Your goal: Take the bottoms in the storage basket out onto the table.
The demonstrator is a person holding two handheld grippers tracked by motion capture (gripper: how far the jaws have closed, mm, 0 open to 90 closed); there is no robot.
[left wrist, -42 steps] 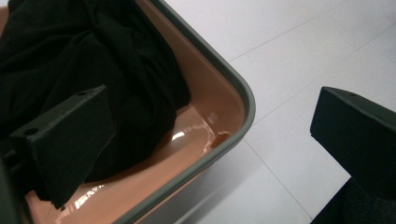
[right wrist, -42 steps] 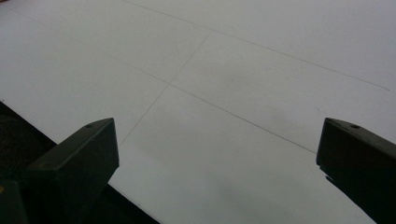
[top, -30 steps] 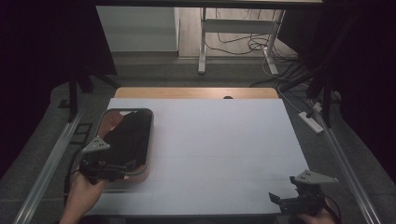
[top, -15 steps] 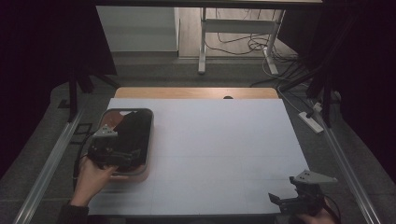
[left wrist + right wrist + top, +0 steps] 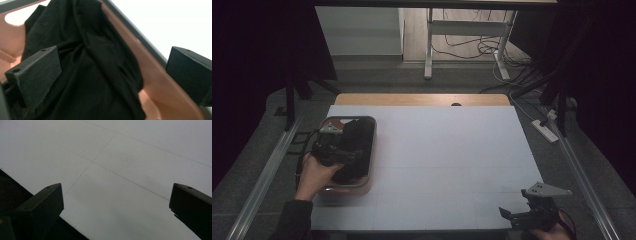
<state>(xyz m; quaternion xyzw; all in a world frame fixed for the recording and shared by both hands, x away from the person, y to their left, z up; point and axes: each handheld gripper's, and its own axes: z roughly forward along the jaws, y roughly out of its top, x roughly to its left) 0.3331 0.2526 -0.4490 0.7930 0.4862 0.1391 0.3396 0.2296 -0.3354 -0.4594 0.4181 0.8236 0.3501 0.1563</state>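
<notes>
Reaching into the tub (image 5: pixel 371 150) at the table's (image 5: pixel 447 165) left edge, the left hand-held gripper (image 5: pixel 110 75) is wide open over the black cloth (image 5: pixel 87 75) bunched inside; one jaw sits over the fabric, the other looks out past the tub's rim, so closing here may pinch the wall or catch just a thin fold that slips, and lifting could drag the tub along. Left hand (image 5: pixel 314 172) is extended forward over the tub; right hand-held gripper (image 5: pixel 532 212) rests low near the front right corner, jaws wide apart, holding nothing.
</notes>
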